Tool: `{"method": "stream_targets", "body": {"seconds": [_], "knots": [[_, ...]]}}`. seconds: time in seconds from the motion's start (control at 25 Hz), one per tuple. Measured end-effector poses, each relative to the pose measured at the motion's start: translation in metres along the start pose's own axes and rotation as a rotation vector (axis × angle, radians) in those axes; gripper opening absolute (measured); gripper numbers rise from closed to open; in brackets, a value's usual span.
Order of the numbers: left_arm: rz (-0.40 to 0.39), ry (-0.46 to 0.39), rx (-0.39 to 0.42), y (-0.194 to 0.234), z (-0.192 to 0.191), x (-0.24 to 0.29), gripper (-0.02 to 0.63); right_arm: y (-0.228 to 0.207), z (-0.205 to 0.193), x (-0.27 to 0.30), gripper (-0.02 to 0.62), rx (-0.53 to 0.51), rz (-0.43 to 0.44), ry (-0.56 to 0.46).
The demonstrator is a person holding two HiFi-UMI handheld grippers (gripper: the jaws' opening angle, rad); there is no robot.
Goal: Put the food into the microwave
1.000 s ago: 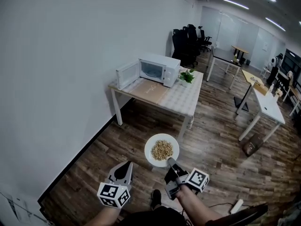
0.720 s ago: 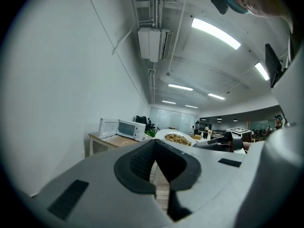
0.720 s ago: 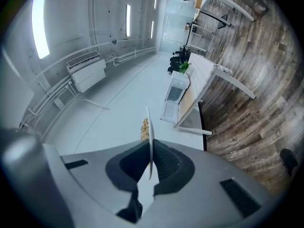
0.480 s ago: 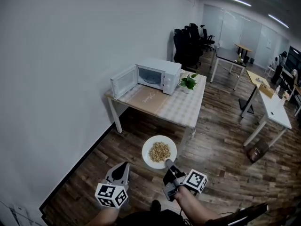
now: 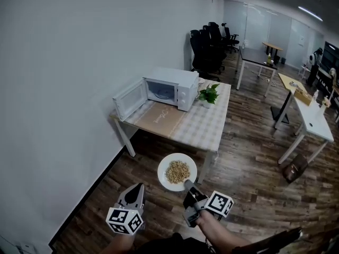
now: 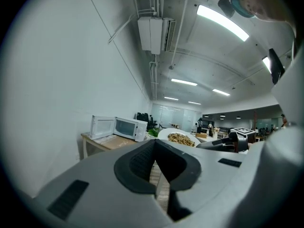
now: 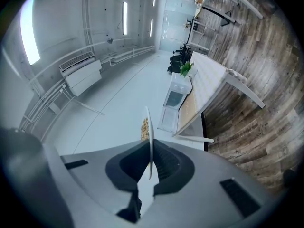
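The white microwave (image 5: 167, 89) with its door open, on the far checked-cloth table (image 5: 204, 126), looms nearer than a second ago — the right gripper (image 5: 186, 186) stays clamped on the near rim of the round white plate (image 5: 177, 157) of tan food (image 5: 177, 171), the left gripper (image 5: 137, 188) pinched together and empty — so the carry seems well underway.

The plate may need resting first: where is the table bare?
Free: the brown mat before the open microwave, and the checked cloth beside it, nearer us. Crowded: the far end, where the plant stands by the microwave.
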State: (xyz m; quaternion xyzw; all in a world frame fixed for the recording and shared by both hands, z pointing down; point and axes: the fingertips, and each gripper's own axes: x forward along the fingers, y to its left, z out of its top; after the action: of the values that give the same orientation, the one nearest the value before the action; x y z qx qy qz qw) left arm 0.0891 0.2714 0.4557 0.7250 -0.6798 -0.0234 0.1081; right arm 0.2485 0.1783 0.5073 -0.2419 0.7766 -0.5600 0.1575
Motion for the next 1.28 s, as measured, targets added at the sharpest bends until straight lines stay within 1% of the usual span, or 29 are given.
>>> {"method": "stream_targets", "body": {"seconds": [0.28, 0.48, 0.68, 0.96, 1.28], "knots": [[0.002, 0.023, -0.002, 0.008, -0.002, 0.034, 0.008, -0.006, 0.022, 0.030, 0.017, 0.005, 0.025, 0.012], [0.004, 0.036, -0.012, 0.022, -0.003, 0.049, 0.008, -0.011, 0.025, 0.048, 0.017, 0.008, -0.014, 0.024], [-0.001, 0.043, -0.039, 0.057, -0.006, 0.074, 0.008, -0.015, 0.028, 0.085, 0.017, -0.001, -0.015, 0.018], [-0.040, -0.010, -0.017, 0.115, 0.030, 0.119, 0.008, -0.010, 0.039, 0.149, 0.017, -0.017, -0.024, -0.024], [-0.088, -0.016, -0.024, 0.166, 0.047, 0.164, 0.008, -0.008, 0.051, 0.213, 0.017, -0.028, -0.032, -0.061]]}}
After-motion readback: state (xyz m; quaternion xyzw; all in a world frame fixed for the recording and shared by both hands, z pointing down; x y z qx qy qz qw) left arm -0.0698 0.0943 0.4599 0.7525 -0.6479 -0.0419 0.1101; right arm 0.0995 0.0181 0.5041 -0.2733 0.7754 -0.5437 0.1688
